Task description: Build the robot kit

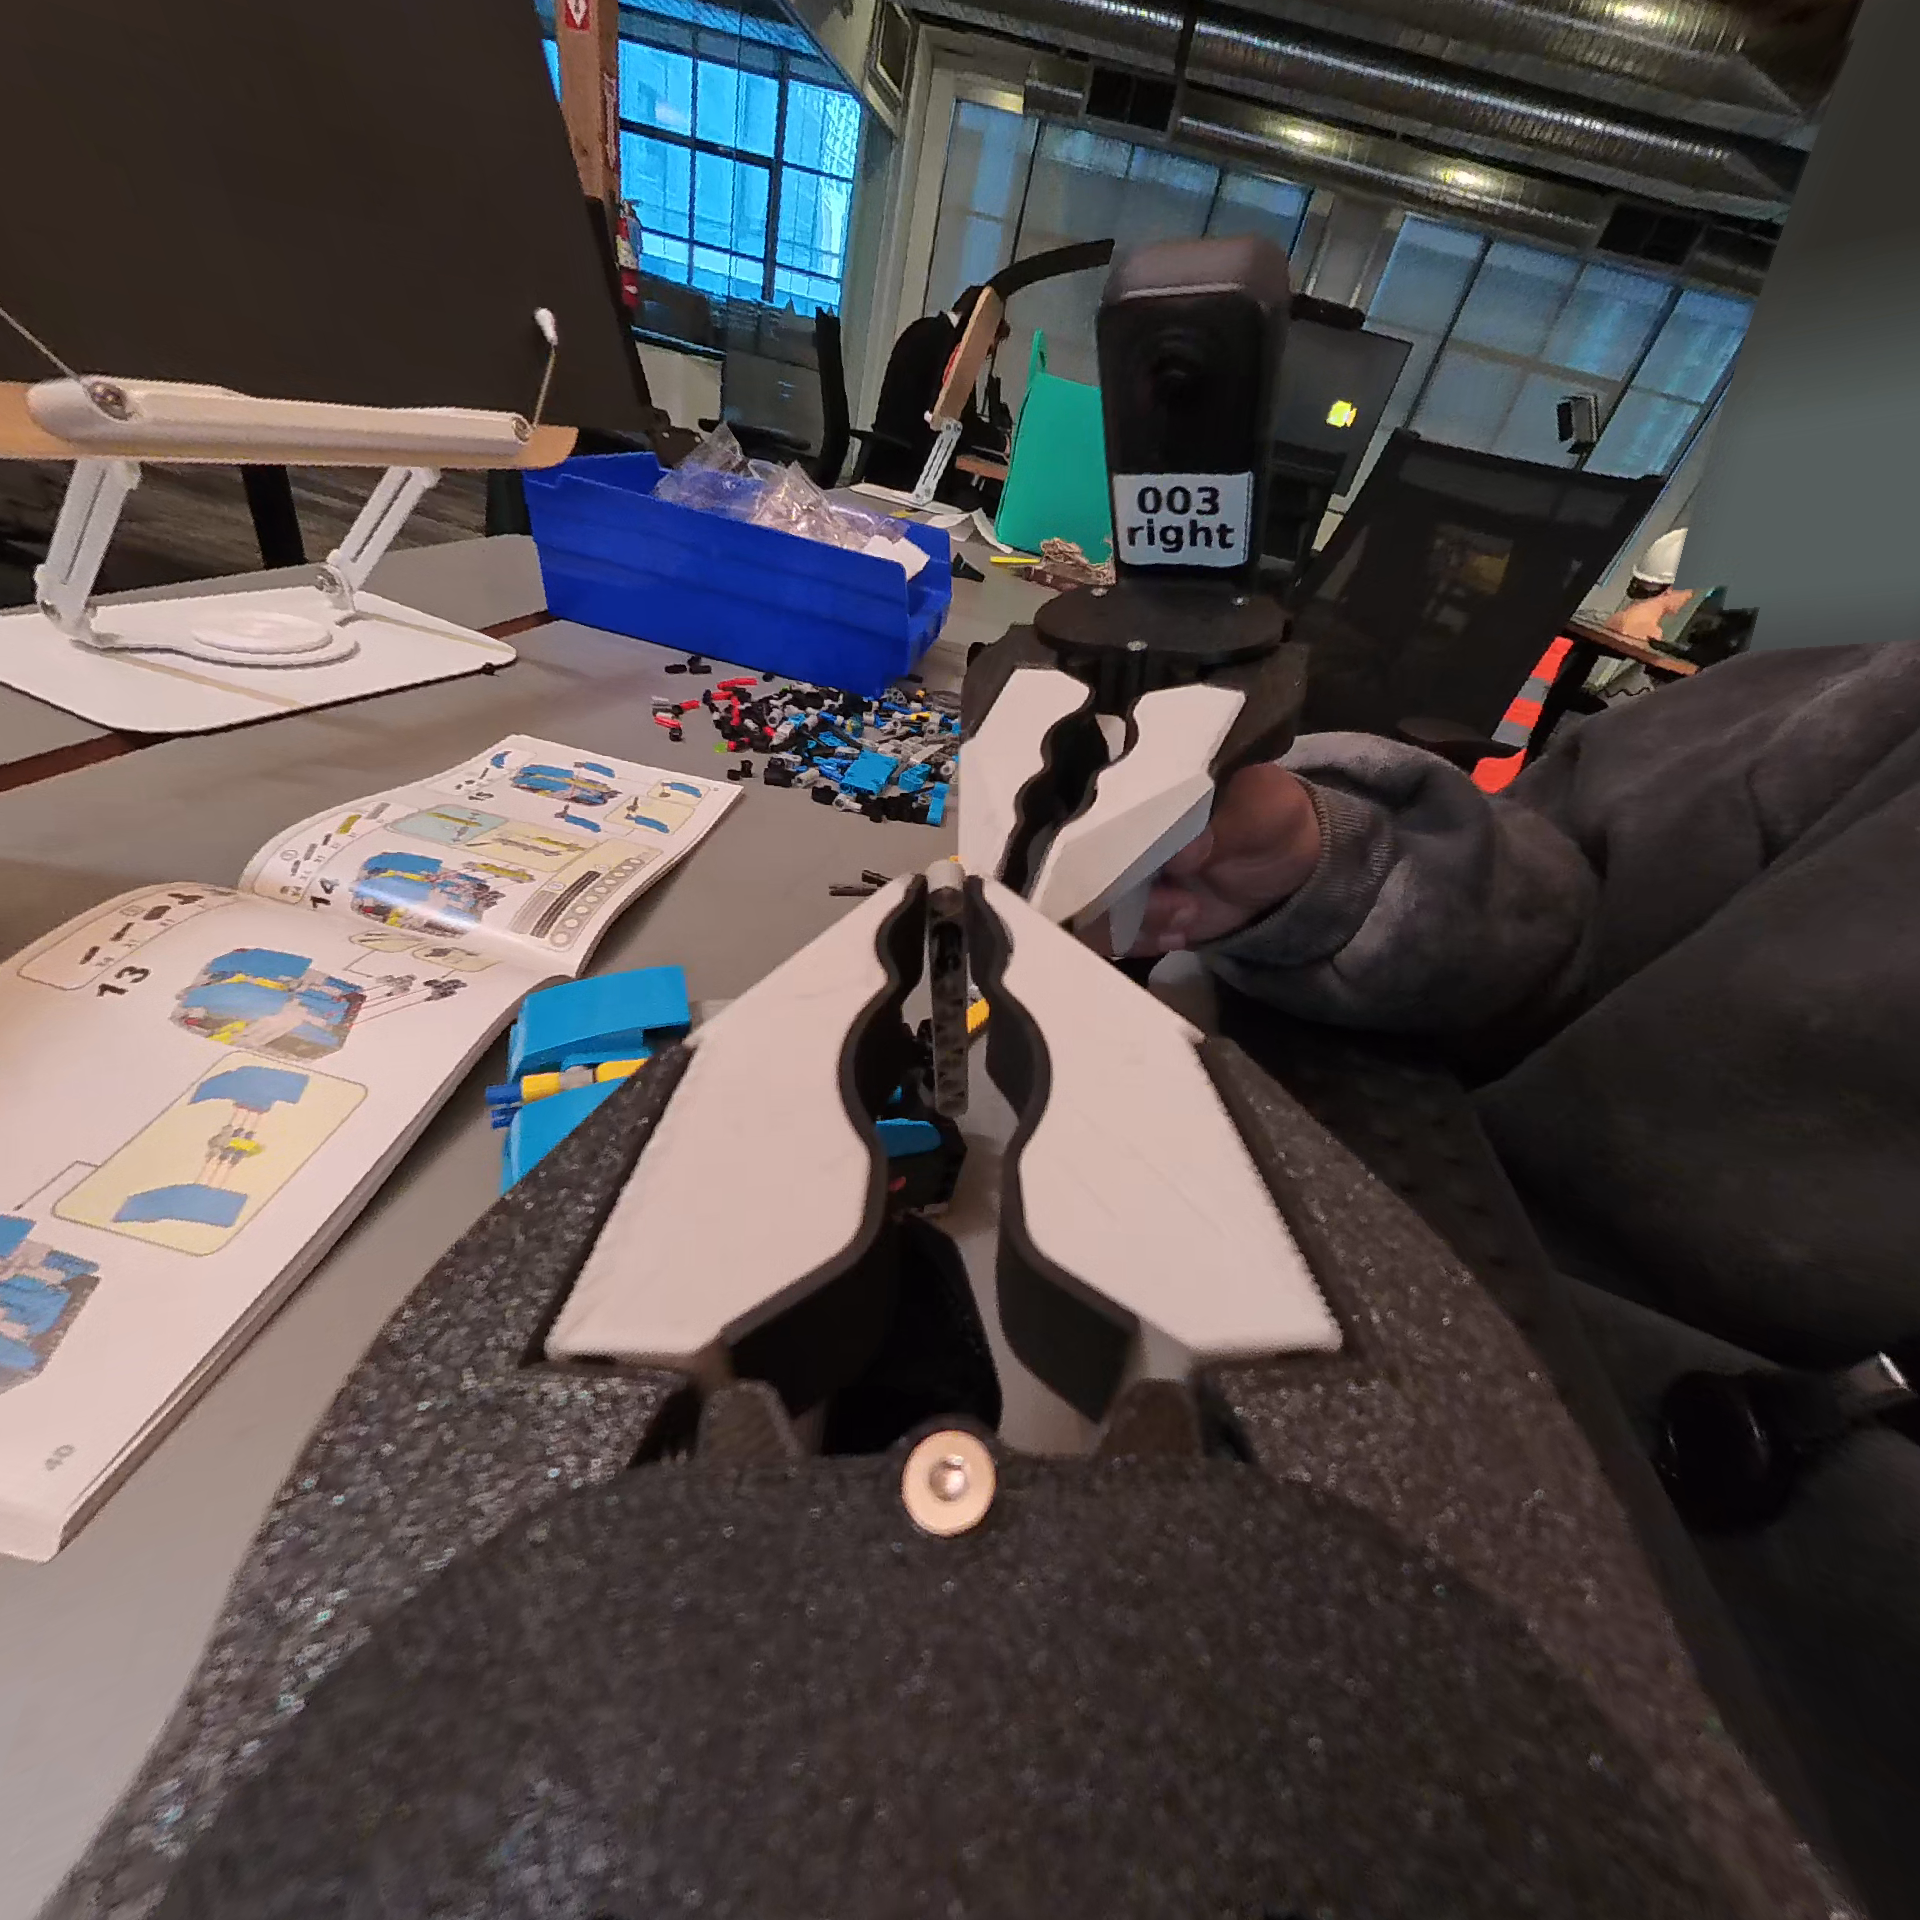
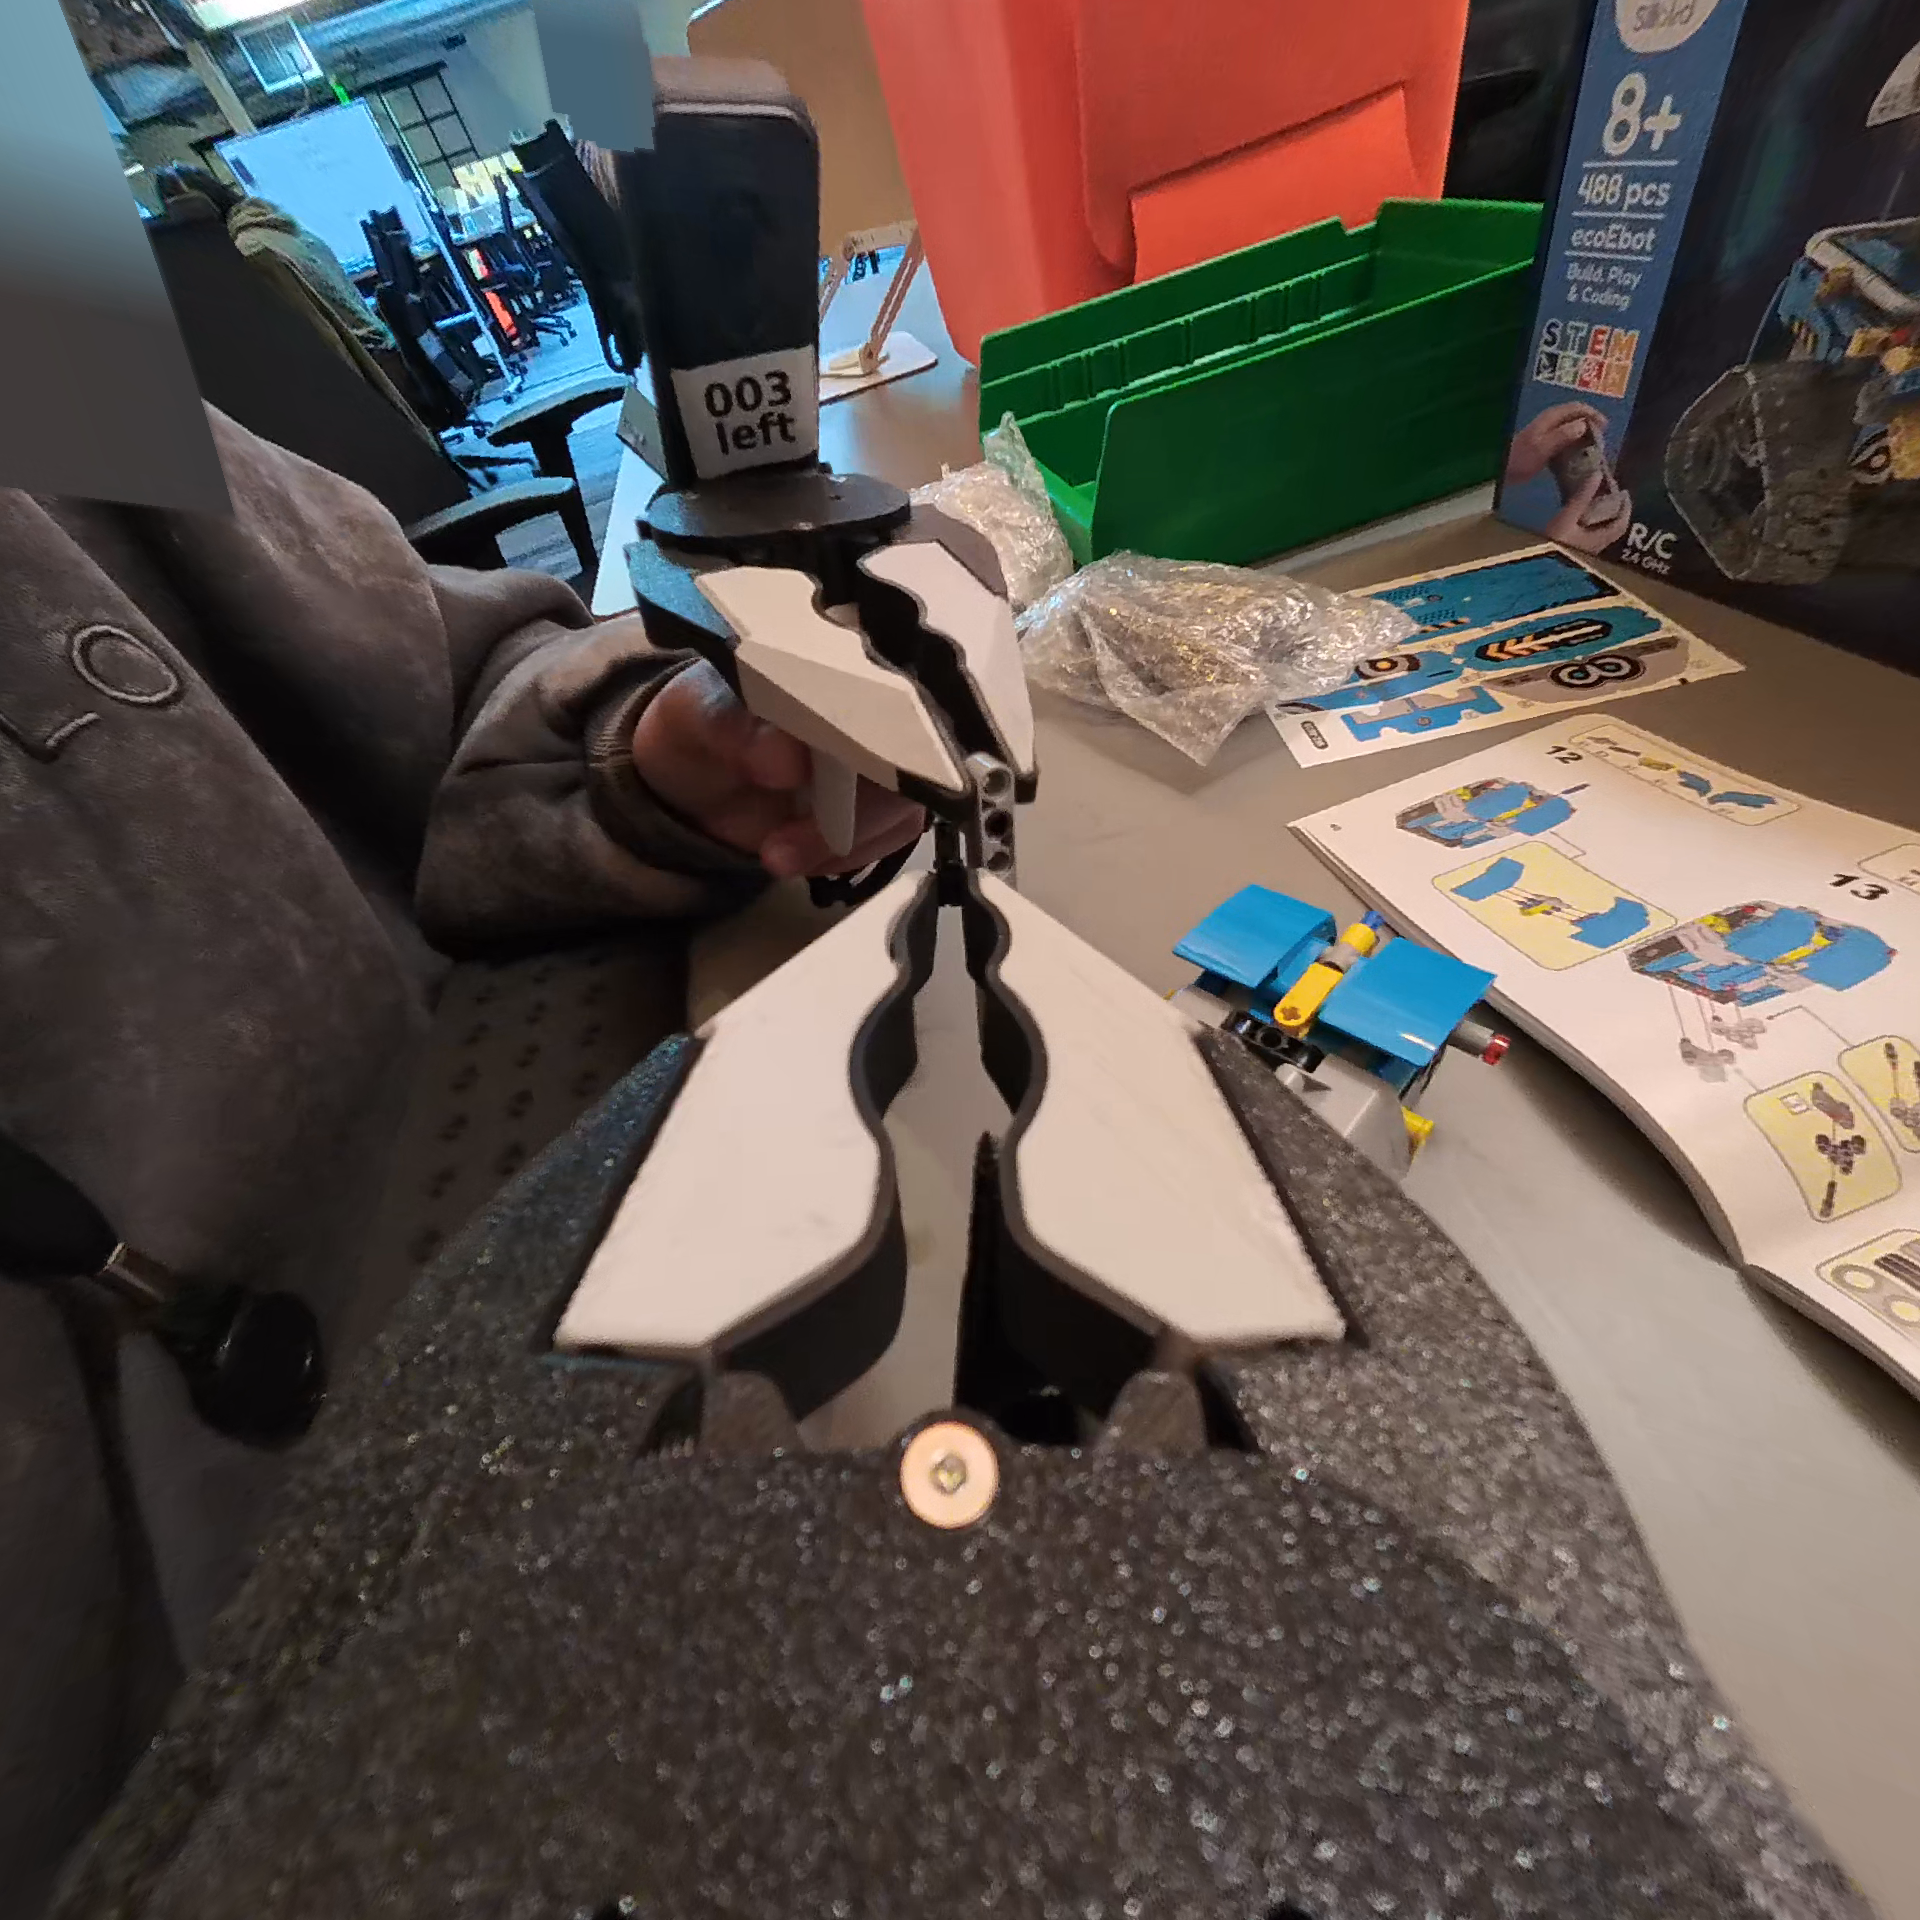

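The left hand-held gripper [image 1: 940,894] is pinching a grey perforated beam [image 1: 948,997] upright between its tips, while the right hand-held gripper [image 2: 951,899] is pressing together on a thin black pin [image 2: 948,862] just under that beam's holed end. Both are meeting in mid-air over the table's [image 2: 1558,1558] near edge. The blue-and-yellow brick model [image 2: 1340,997] is sitting just beside them, with the open paper booklet [image 1: 260,1039] beyond it.

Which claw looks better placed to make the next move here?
Probably the right gripper: it pinches a small black pin right by the holed grey beam, which the left gripper merely holds.
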{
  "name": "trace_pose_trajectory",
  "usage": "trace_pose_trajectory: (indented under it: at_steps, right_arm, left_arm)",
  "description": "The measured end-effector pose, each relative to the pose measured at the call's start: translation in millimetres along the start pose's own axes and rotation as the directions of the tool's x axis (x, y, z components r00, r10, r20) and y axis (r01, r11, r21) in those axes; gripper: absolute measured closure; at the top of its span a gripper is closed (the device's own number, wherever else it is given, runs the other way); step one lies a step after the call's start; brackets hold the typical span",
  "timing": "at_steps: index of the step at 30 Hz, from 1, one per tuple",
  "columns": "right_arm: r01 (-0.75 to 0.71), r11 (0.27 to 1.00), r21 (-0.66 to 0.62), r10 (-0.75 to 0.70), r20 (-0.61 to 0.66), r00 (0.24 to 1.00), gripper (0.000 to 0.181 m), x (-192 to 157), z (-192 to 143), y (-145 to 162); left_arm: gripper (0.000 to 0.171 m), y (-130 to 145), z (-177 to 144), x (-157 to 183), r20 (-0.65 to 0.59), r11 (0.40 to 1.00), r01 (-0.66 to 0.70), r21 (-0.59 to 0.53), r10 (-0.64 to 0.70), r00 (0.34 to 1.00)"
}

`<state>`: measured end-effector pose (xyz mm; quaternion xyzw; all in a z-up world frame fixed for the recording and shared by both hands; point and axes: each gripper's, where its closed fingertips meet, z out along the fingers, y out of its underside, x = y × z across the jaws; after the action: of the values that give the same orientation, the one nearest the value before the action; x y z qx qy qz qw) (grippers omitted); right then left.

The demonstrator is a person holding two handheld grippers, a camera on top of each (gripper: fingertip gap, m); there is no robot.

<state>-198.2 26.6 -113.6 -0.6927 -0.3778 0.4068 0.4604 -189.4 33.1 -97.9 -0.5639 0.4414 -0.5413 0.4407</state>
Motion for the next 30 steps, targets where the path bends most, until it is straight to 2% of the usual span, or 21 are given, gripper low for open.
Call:
trace_pose_trajectory:
  at_steps: [7,14,24,30]
  right_arm:
    - [-0.109,0.993,0.041,0.107,0.047,0.993,0.177,-1,2,-1]
    - [-0.209,0.975,0.074,0.199,0.130,0.971,0.177,-6,3,-6]
    - [-0.409,0.910,0.068,0.378,0.271,0.885,0.181,-14,13,-7]
    - [-0.456,0.885,0.092,0.409,0.314,0.857,0.180,-14,10,-11]
  left_arm:
    - [0.165,-1,0,1,0.038,0.997,-0.072,0.011,0.071,0.997]
    - [0.164,-6,-1,3,0.012,0.996,-0.056,0.064,0.055,0.998]
    - [0.164,-4,2,5,0.050,0.986,-0.159,0.052,0.156,0.986]
    - [0.164,-8,0,5,0.016,0.994,-0.067,0.087,0.066,0.998]
